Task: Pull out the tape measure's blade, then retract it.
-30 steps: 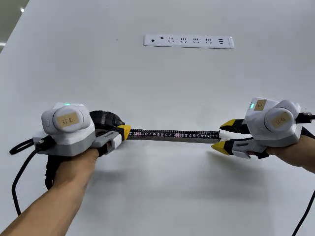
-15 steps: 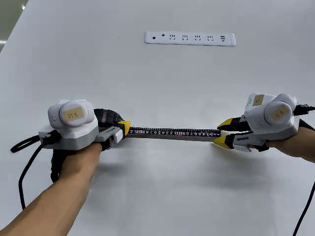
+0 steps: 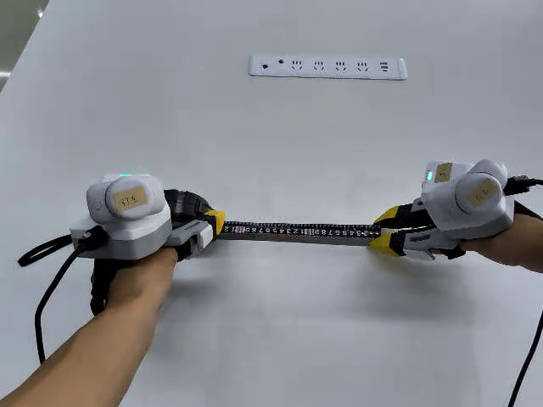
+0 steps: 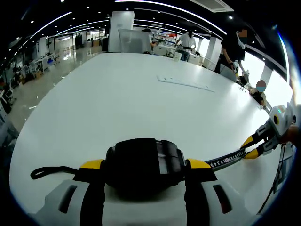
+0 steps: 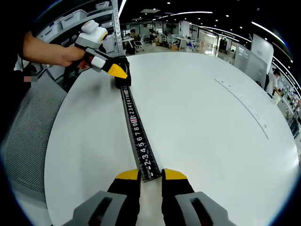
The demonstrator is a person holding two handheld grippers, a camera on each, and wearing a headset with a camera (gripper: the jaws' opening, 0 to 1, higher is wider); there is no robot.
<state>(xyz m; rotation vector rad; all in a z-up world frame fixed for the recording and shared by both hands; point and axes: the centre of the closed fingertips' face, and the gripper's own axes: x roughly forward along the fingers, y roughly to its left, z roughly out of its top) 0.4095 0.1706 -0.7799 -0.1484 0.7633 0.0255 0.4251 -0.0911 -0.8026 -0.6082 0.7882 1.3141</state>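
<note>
There are two grippers over the white table (image 3: pixel 271 144), both held by the one person. The left gripper (image 3: pixel 212 227), at the lower left of the head view, has its jaws clamped on either side of the single tape measure (image 4: pixel 143 162), a black case sitting low and centre in the left gripper view. One blade (image 3: pixel 297 231) runs out of the case and rightward across the middle of the frame, numbers up. It ends at the right gripper (image 3: pixel 383 230), whose yellow-tipped jaws are pinched together on the blade's end. One white power strip (image 3: pixel 328 67) lies at the upper centre, well apart from both grippers.
</note>
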